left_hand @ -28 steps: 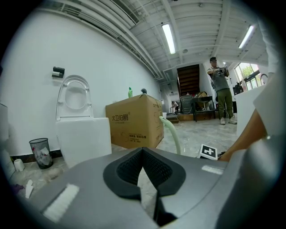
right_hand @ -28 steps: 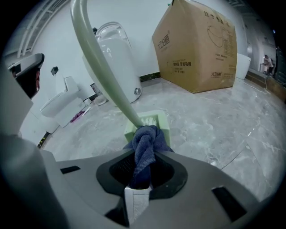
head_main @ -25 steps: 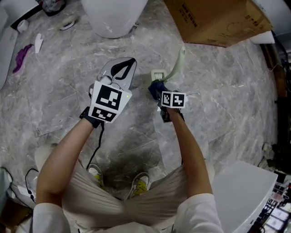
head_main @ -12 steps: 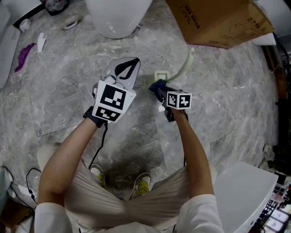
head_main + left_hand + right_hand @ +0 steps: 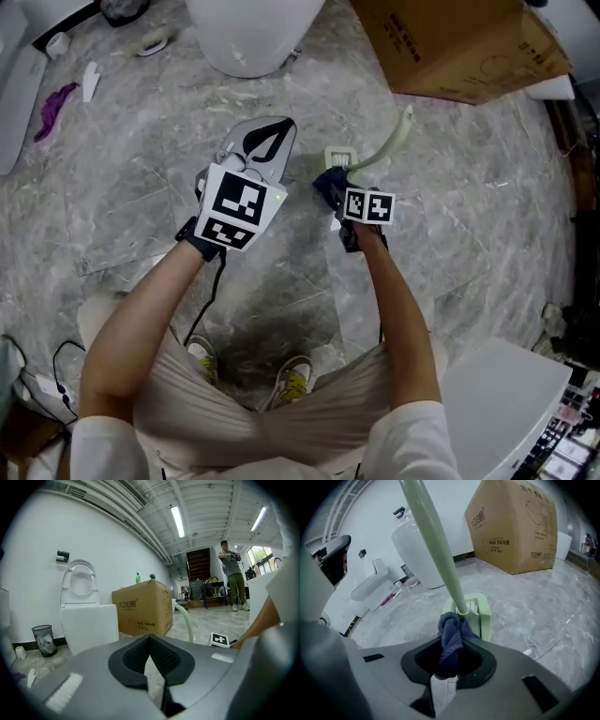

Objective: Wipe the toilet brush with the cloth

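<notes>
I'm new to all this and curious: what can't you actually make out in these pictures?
Brush head: right gripper view, mostly sunk in its green holder, cloth in front.
Brush handle top: same view, cut off by the upper edge.
Toilet: head view, cut off by the top edge.

On my remote feed, the person wore a white short-sleeved top [image 5: 417,436], beige trousers [image 5: 234,408] and yellow-green shoes [image 5: 290,375]. A black strap [image 5: 194,242] wrapped the left wrist. The left gripper [image 5: 265,141] had a grey shell with black ribbed pads [image 5: 133,656]. The right gripper [image 5: 330,190] matched that build. Each carried a white cube with black square markers: left cube [image 5: 234,208], right cube [image 5: 367,205]. I noted one black cable [image 5: 204,300] trailing below the left gripper.
</notes>
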Motion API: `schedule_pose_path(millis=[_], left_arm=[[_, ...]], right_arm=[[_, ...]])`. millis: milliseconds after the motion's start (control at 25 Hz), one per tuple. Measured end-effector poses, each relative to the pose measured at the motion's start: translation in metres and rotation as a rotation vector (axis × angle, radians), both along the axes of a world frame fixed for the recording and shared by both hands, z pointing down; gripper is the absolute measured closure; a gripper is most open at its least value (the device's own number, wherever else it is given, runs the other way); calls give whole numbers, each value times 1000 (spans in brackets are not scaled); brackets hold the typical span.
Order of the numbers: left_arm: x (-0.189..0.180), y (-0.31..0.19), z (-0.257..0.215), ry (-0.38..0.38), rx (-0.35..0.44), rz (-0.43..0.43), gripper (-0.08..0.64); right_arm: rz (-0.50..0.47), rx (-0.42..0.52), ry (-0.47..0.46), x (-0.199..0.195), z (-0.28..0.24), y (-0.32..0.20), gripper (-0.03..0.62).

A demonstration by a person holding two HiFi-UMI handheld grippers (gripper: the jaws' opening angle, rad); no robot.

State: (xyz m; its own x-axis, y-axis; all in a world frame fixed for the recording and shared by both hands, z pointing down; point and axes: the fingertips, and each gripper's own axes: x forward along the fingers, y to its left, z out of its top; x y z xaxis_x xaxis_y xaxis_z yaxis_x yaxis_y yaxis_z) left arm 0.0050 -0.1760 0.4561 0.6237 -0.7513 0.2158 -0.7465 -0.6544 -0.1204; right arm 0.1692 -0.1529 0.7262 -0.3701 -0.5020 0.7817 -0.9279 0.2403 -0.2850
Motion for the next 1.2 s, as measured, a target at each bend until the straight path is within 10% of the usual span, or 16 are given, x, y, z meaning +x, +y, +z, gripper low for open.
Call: schedule_pose_path(millis=[760,1200], left_arm=[[9,-1,-2,14,5,11,558],[6,-5,-9,44,15,4,558]], right_arm=[[106,73,109,41,-13,-6,520],[393,254,26,99,-85,-29,522]])
